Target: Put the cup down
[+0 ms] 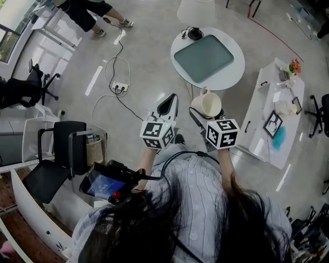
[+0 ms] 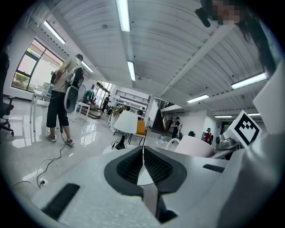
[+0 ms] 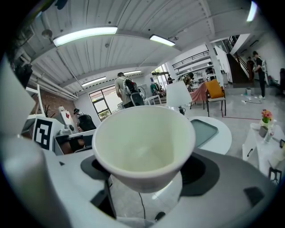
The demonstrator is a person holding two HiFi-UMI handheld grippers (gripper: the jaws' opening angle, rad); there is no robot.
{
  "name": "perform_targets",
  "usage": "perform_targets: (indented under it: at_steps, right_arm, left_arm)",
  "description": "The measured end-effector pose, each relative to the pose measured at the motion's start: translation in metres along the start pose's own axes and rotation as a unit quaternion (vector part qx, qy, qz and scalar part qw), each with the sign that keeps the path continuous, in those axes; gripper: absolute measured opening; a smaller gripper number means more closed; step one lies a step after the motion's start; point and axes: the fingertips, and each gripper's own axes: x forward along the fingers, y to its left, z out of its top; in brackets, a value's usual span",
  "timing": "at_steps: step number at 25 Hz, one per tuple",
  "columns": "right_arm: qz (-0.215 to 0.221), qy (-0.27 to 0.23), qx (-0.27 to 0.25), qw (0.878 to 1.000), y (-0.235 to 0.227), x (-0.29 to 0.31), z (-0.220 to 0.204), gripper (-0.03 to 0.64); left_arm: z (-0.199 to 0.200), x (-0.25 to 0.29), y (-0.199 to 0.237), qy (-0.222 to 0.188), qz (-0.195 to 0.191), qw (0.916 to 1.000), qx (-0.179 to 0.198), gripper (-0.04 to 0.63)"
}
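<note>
The person's dark hair (image 1: 169,226) and pale striped shirt (image 1: 200,185) fill the near edge of the head view. Just beyond them, the right gripper (image 1: 201,114) pinches a cream ceramic cup (image 1: 211,105) by its lower body, one jaw on each side. The cup hangs in the air over the floor, just on the near side of a round white table (image 1: 234,72). Its mouth is turned up towards the person and its handle (image 1: 204,91) is on the far side. The left gripper (image 1: 168,102), just left of the cup, has its ribbed black jaws pressed together on nothing.

A grey-green rectangular tray (image 1: 203,57) lies on the round table, with a small black device (image 1: 194,34) at the far edge. To the right stands a long white table (image 1: 263,102) bearing small items (image 1: 286,108). The pale grey glossy floor (image 1: 149,46) carries a white power strip (image 1: 119,88) with trailing cables (image 1: 110,64). A black office chair (image 1: 56,154) stands at near left, and another person (image 1: 87,13) stands at far left. The gripper views show a ribbed white ceiling (image 2: 169,40) with strip lights (image 2: 123,13).
</note>
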Motion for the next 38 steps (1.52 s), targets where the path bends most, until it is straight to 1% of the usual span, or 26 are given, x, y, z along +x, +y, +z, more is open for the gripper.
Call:
perform_targets:
  at_steps: [10, 13, 16, 24, 29, 34, 38]
  right_arm:
    - [-0.015, 0.004, 0.006, 1.000, -0.004, 0.003, 0.000, 0.408]
    - [-0.020, 0.006, 0.005, 1.000, -0.009, 0.005, 0.004, 0.408]
    - [-0.022, 0.007, 0.006, 1.000, -0.015, 0.009, 0.007, 0.408]
    - [-0.027, 0.004, 0.016, 0.999, -0.046, 0.029, 0.020, 0.408]
    - [-0.026, 0.019, 0.007, 0.999, -0.069, 0.054, 0.025, 0.408]
    - [-0.018, 0.035, -0.015, 0.999, -0.089, 0.078, 0.033, 0.408]
    - [-0.010, 0.056, -0.029, 0.998, -0.105, 0.101, 0.034, 0.408]
  left_arm:
    - [-0.006, 0.011, -0.008, 0.008, -0.030, 0.9995, -0.008, 0.021]
    - [-0.006, 0.016, -0.008, 0.008, -0.033, 0.9993, -0.012, 0.021]
    - [-0.006, 0.020, -0.006, 0.008, -0.031, 0.9994, -0.015, 0.020]
    - [-0.007, 0.040, 0.000, 0.020, -0.027, 0.9994, -0.010, 0.021]
    - [-0.002, 0.068, 0.008, 0.025, -0.018, 0.9995, -0.005, 0.021]
    - [0.007, 0.099, 0.013, 0.022, -0.011, 0.9997, -0.004, 0.021]
    - [0.008, 0.121, 0.021, 0.029, -0.001, 0.9996, -0.005, 0.021]
